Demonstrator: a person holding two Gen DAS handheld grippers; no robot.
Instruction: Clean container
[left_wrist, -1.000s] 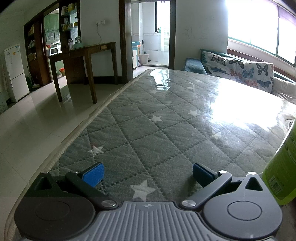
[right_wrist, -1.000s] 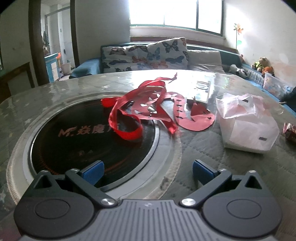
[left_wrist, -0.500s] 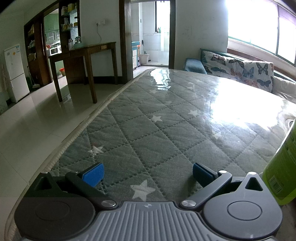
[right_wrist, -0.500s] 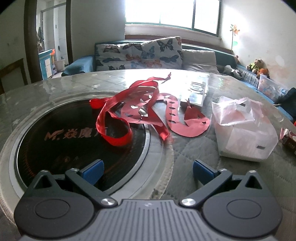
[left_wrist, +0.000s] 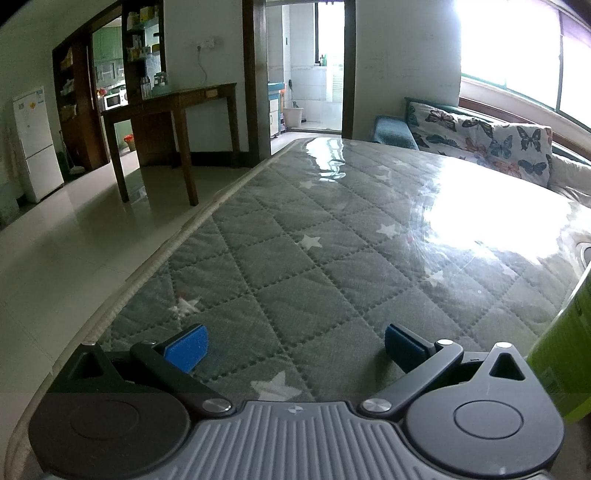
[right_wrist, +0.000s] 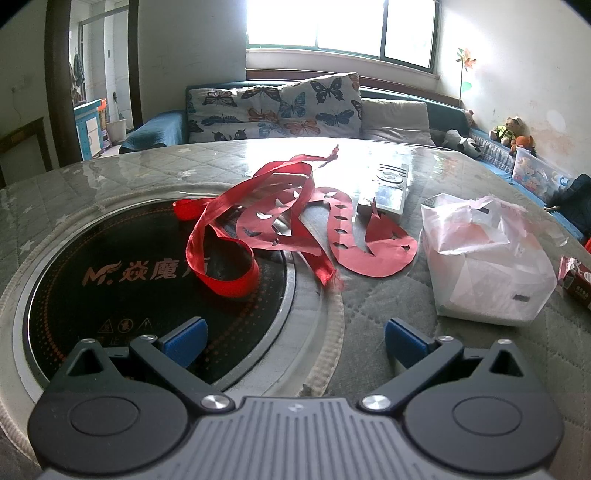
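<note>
A green container (left_wrist: 565, 350) with a label shows at the right edge of the left wrist view, cut off by the frame. My left gripper (left_wrist: 293, 345) stands open over the quilted table cover, to the container's left, holding nothing. In the right wrist view my right gripper (right_wrist: 293, 341) is open above the rim of a round black induction cooktop (right_wrist: 110, 280) set into the table. A red ribbon (right_wrist: 229, 236) and red cut paper (right_wrist: 369, 243) lie across the cooktop's far edge, ahead of the fingers.
A white plastic bag (right_wrist: 484, 266) lies to the right, a remote control (right_wrist: 389, 188) behind the red paper, and a red packet (right_wrist: 576, 280) at the far right. The table's left edge (left_wrist: 155, 266) drops to a tiled floor. A sofa (right_wrist: 280, 107) stands behind the table.
The right gripper has drifted right and slightly forward, so the cooktop and ribbon sit further left in its view. The left gripper has stayed still.
</note>
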